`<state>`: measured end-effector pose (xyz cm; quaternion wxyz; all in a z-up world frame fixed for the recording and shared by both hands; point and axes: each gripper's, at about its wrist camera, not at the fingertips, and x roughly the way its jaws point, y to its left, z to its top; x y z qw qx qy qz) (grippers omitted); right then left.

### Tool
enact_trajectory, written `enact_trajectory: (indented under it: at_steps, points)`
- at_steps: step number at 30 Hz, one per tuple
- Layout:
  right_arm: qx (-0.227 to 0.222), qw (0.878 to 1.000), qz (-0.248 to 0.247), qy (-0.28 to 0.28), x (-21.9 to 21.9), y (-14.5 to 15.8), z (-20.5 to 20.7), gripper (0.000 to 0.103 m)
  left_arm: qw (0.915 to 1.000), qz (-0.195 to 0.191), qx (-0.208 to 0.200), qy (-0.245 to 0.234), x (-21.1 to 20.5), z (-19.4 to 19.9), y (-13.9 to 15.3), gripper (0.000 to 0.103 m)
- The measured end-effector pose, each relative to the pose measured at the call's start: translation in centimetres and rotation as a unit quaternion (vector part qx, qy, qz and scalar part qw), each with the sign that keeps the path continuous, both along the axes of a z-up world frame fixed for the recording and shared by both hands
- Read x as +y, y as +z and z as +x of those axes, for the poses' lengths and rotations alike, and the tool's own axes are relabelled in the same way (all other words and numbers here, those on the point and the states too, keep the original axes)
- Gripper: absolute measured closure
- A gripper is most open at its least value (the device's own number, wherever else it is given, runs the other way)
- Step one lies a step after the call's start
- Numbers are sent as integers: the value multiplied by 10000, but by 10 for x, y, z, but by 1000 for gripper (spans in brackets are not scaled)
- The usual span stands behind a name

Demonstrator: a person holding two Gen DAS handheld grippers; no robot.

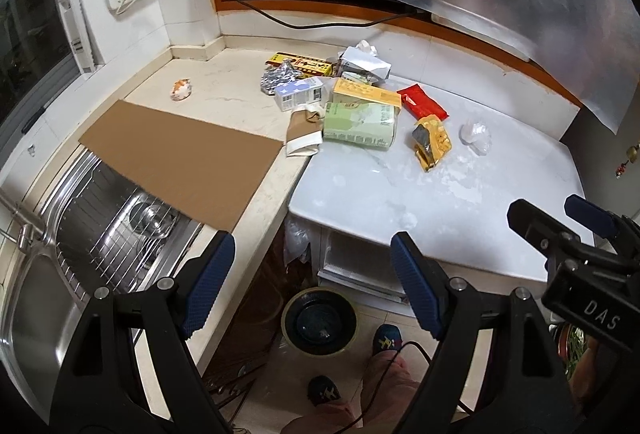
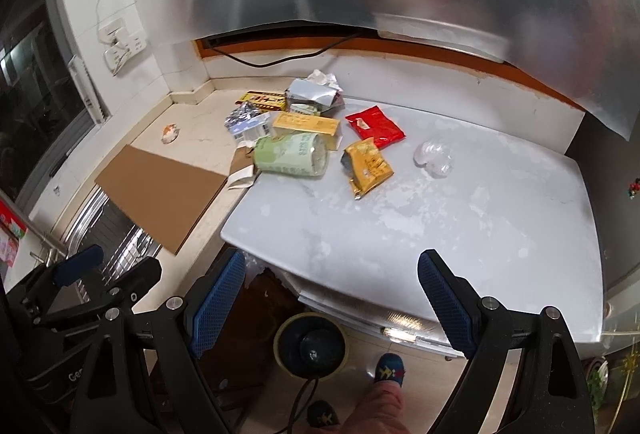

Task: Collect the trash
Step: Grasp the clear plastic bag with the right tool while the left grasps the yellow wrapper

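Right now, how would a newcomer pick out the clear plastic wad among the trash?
Start at the white table and find the trash pile at its far left. The clear plastic wad lies alone to the right of the red packet. It is the only see-through, colourless piece.

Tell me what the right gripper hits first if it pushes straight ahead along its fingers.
Likely the bare white tabletop: the open right gripper hovers over its near edge, with nothing between. Further along sits the crumpled yellow snack wrapper, though depth is unclear.
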<state>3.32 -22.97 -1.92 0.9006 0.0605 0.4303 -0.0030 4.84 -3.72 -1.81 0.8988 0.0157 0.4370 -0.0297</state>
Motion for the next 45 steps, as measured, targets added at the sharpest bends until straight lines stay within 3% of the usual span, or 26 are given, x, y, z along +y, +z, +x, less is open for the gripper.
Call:
enact_trajectory:
  at_steps: [10,17,24,30,36,41,43,45]
  points:
    - [460,9982,288,-260,-83,-26,72,13,9988,-241,414,-110,-63,80,-24,25]
    - [735,9966,74,-373,-134,-65,126,18,9956,-498,792,-40,-109,146,-65,25]
    - [915,9944,262,-450,-188,-106,183,19,9870,-943,1301,22,-153,203,-113,25]
    - [999,9938,413,-269,-206,-127,227,22,9795,-1352,1462,313,-169,235,-139,25]
    - [1040,9929,580,-36,-205,-147,267,23,9760,-1438,1504,649,-173,256,-156,25]
    - [1272,9898,628,128,-193,-169,286,34,9731,-1477,1579,798,-177,267,-170,25]
    - [1323,9885,703,210,-188,-177,293,36,9720,-1559,1567,795,-177,268,-170,33]
    - [1352,9883,655,280,-182,-181,295,40,9699,-1718,1560,743,-176,268,-171,50]
